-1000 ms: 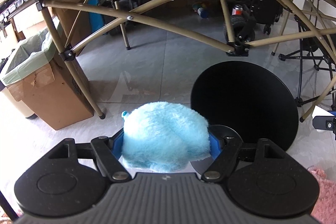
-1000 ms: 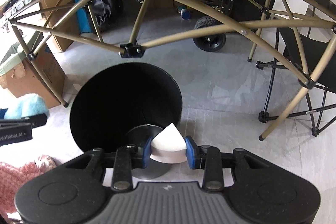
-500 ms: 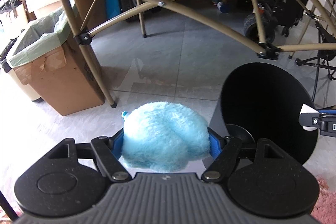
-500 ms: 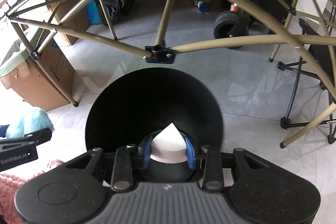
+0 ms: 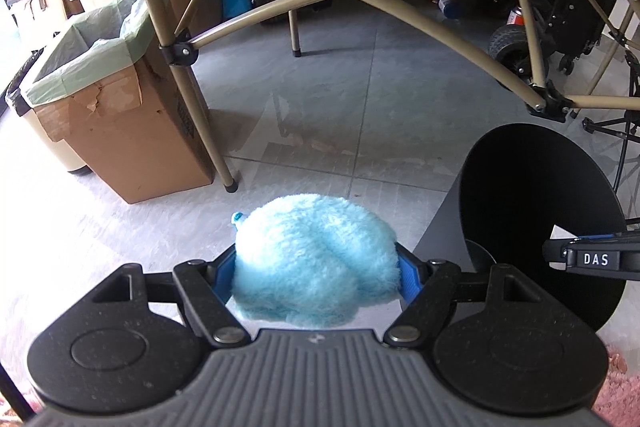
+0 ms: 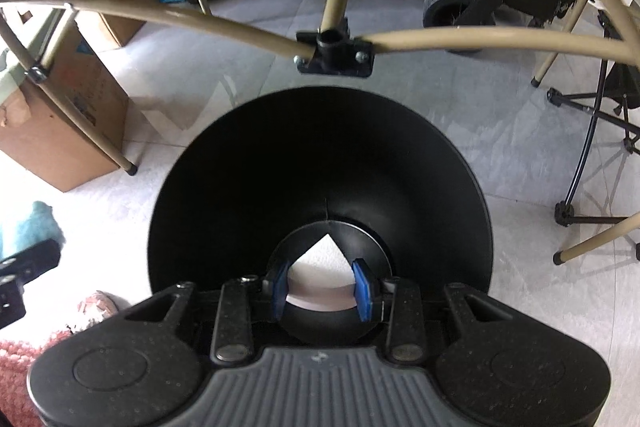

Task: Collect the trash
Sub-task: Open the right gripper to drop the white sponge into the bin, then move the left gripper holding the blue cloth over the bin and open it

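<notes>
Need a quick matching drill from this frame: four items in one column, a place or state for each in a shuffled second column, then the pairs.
Items:
1. blue fluffy toy
2. white paper wedge
3. black bin
4. cardboard box

Places or states:
A. lined with a green bag
B. gripped by the right gripper
C. gripped by the left gripper
D. open-topped, directly under the paper

Pairs: 1-C, 2-B, 3-D, 4-A

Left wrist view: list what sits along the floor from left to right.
Lined cardboard box → table leg → blue fluffy item in the left gripper → black bin → right gripper.
</notes>
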Tool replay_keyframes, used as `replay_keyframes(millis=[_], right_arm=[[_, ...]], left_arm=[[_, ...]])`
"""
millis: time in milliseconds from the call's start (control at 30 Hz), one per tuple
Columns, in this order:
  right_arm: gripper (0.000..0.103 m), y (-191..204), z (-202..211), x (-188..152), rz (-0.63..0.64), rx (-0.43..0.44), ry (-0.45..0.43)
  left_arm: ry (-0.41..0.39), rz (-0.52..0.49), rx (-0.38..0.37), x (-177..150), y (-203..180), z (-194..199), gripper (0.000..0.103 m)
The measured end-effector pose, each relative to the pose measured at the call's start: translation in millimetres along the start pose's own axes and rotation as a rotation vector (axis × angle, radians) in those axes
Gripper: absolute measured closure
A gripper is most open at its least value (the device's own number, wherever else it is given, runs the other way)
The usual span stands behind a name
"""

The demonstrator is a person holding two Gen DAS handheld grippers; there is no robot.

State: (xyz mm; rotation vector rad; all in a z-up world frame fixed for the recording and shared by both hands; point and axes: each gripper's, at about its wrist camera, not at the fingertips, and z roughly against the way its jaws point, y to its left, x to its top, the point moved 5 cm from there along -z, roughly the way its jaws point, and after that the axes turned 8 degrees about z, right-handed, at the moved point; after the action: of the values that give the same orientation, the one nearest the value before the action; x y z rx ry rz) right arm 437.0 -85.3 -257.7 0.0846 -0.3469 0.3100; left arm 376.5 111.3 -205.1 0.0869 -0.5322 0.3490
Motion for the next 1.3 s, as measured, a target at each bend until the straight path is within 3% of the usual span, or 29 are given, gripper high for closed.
replay_keyframes(millis=[233, 367, 433, 467, 533, 1300], right_arm=[[0.069, 5, -11, 3, 0.002, 0.005, 0.031], [0.061, 7, -10, 3, -0.001, 0.01, 0.035], [0.037, 6, -12, 2, -0.014, 0.016, 0.052], [0.012, 5, -14, 2, -0.021, 0.015, 0.062], [0.0, 5, -14, 1, -0.029, 0.011, 0.067], [0.0, 3, -3, -1, -0.057, 0.029, 0.071]], left_arm=[[0.015, 0.008, 0.007, -1, 2, -3, 0.028], [0.015, 0.009, 0.005, 0, 2, -3, 0.028], [0.013, 0.009, 0.004, -1, 3, -3, 0.028], [0.013, 0.009, 0.004, -1, 2, -2, 0.028], [0.011, 0.008, 0.005, -1, 2, -2, 0.028], [-0.008, -0.01, -0.012, 0, -3, 6, 0.028]])
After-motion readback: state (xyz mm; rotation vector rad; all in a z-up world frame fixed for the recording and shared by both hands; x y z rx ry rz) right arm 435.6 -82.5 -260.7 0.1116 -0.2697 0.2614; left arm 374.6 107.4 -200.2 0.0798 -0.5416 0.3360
